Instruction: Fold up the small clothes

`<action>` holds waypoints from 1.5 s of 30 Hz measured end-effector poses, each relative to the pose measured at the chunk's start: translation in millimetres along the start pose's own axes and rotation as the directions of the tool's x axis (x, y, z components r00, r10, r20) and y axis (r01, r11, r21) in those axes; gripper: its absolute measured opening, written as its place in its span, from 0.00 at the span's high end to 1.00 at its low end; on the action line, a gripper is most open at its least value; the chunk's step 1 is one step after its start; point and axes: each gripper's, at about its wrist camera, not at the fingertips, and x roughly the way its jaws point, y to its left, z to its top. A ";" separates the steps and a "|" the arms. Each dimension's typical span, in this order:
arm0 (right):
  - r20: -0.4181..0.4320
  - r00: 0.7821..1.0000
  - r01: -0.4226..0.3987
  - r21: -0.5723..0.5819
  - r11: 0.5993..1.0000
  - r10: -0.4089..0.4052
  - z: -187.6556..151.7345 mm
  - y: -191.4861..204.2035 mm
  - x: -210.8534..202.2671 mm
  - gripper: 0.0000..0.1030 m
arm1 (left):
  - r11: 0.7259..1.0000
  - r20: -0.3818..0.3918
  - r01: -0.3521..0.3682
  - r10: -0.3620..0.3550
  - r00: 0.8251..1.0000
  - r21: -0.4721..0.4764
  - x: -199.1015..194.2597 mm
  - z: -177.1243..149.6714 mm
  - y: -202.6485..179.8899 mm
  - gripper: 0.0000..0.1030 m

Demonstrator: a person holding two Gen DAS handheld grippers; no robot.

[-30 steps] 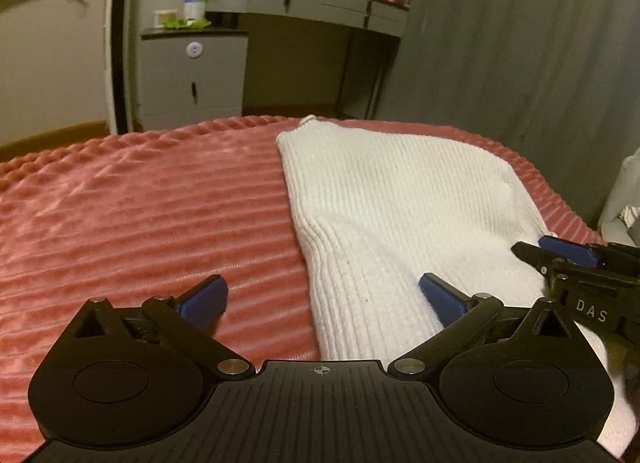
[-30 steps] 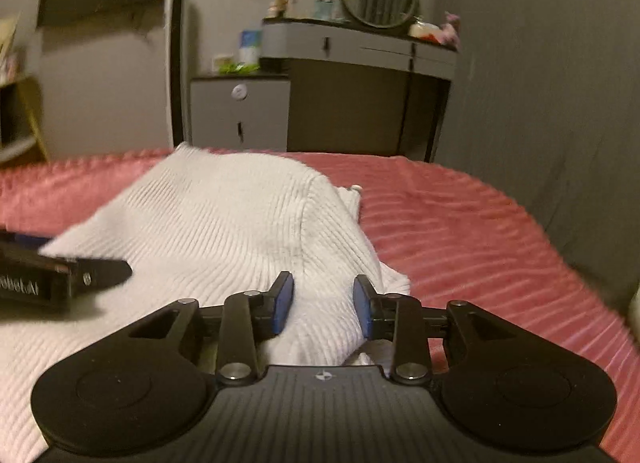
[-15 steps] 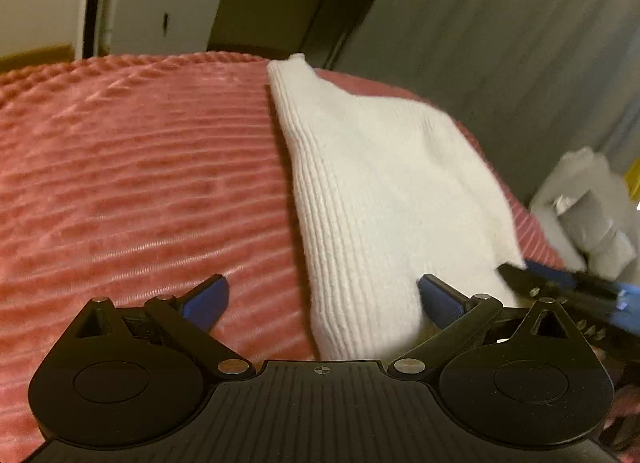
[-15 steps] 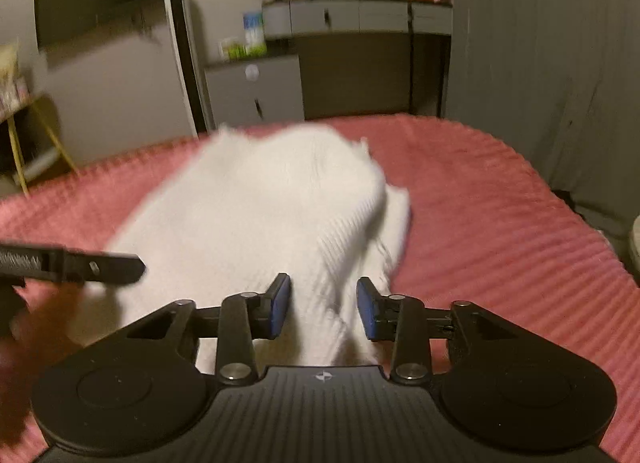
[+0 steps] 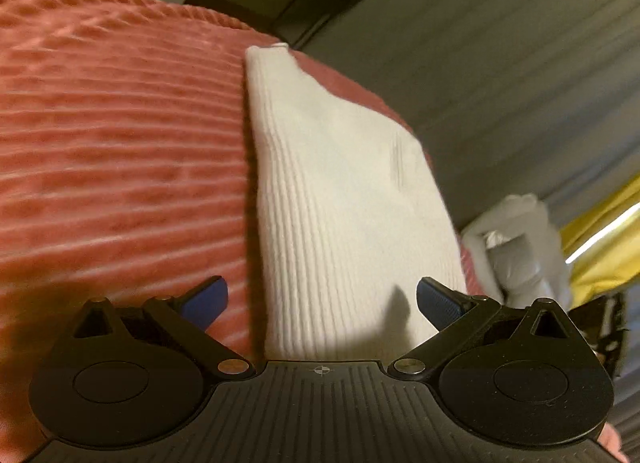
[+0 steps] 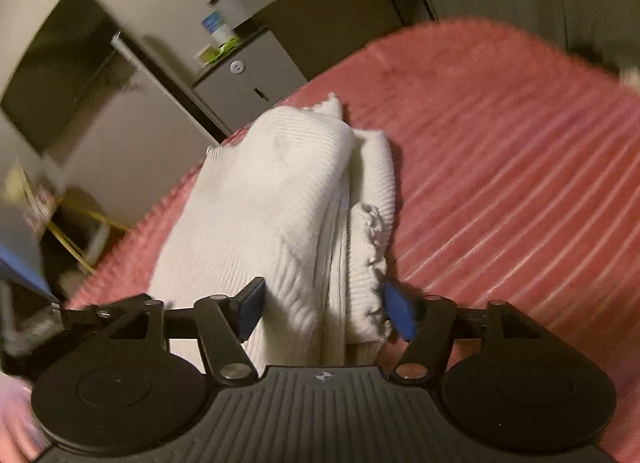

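Right wrist view shows our right gripper (image 6: 324, 311) with its jaws just opening, spread clear of the white knit garment (image 6: 280, 215) lying between them, nothing gripped. Our left gripper (image 5: 320, 299) is spread wide too, empty, above the garment's near end. It rests folded on the pink ribbed bedspread (image 5: 120, 143), far end toward the cabinets. We judge it soft, light and floppy; best taken by the layered right edge, which seems frilled, though blur hides detail.
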 end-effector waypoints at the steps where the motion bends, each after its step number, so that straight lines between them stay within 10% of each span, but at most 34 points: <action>1: -0.001 1.000 -0.025 0.040 0.999 0.026 2.1 -6.1 3.2 0.33 | 1.000 0.006 0.002 -0.002 1.000 -0.001 3.6 2.2 -1.8 0.00; 6: 0.007 0.994 -0.105 0.112 0.988 0.105 7.1 -16.4 18.2 0.34 | 0.999 -0.059 -0.005 0.007 0.998 0.041 31.4 10.9 -13.3 0.25; 11: 0.032 0.995 -0.100 0.118 0.988 0.097 8.8 -8.3 28.4 0.55 | 1.000 -0.052 -0.023 0.023 0.998 0.007 19.5 13.0 -21.0 0.56; 17: 0.036 0.981 -0.193 0.051 0.980 0.191 -9.9 31.9 2.3 0.58 | 0.996 -0.041 -0.014 0.017 0.999 0.084 -49.7 -1.4 -30.5 0.55; 22: -0.008 0.990 -0.138 0.061 0.989 0.138 -57.1 50.0 -12.4 0.45 | 0.957 0.008 -0.244 0.246 0.969 0.154 -99.4 -51.3 -23.7 0.41; 25: 0.089 0.993 -0.074 0.022 0.997 0.072 -90.3 60.0 -45.6 0.45 | 0.958 0.088 -0.230 0.218 0.972 0.171 -134.7 -91.2 -29.1 0.19; 31: 0.065 0.988 -0.144 0.120 0.982 0.137 -132.5 66.2 -66.9 0.46 | 0.970 0.079 -0.224 0.217 0.973 0.096 -155.0 -129.0 -17.5 0.19; 35: 0.010 0.996 -0.088 0.131 0.988 0.088 -136.4 76.8 -45.6 0.55 | 0.947 0.063 -0.295 0.289 0.955 0.130 -140.1 -131.6 -21.9 0.20; 39: 0.025 0.999 -0.034 0.120 0.992 0.031 -133.2 85.2 -31.7 0.88 | 0.936 0.065 -0.331 0.325 0.944 0.122 -141.7 -132.1 -27.5 0.24; 45: 0.155 0.984 0.103 -0.057 0.993 -0.093 -136.4 99.4 -60.7 0.92 | 0.907 0.066 -0.418 0.414 0.908 0.047 -146.5 -127.1 -7.1 0.33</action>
